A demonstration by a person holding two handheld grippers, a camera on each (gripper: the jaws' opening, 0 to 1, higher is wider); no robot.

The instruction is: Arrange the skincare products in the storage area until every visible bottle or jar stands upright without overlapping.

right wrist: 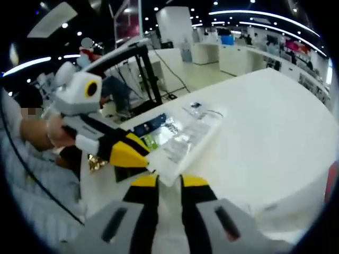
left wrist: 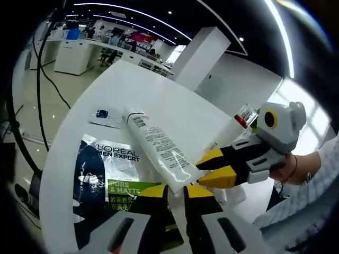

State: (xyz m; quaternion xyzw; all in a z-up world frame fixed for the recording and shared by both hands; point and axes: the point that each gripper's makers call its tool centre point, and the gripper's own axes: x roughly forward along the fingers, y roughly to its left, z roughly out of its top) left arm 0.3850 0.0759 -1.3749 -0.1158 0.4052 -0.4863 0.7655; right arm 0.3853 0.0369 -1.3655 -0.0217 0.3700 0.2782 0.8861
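Skincare tube [left wrist: 159,147], white, lies flat on the white table [left wrist: 175,100], its crimped end right at both grippers. Left gripper [left wrist: 176,191] looks narrow, right gripper [right wrist: 169,181] too; can't tell if either actually pinches it. Beside the tube sits a L'Oreal packet [left wrist: 108,185], further off a small sachet [left wrist: 106,116].

A long white plastic skincare tube [left wrist: 159,148] [right wrist: 186,142] with printed text lies flat on the white table, cap at its far end.
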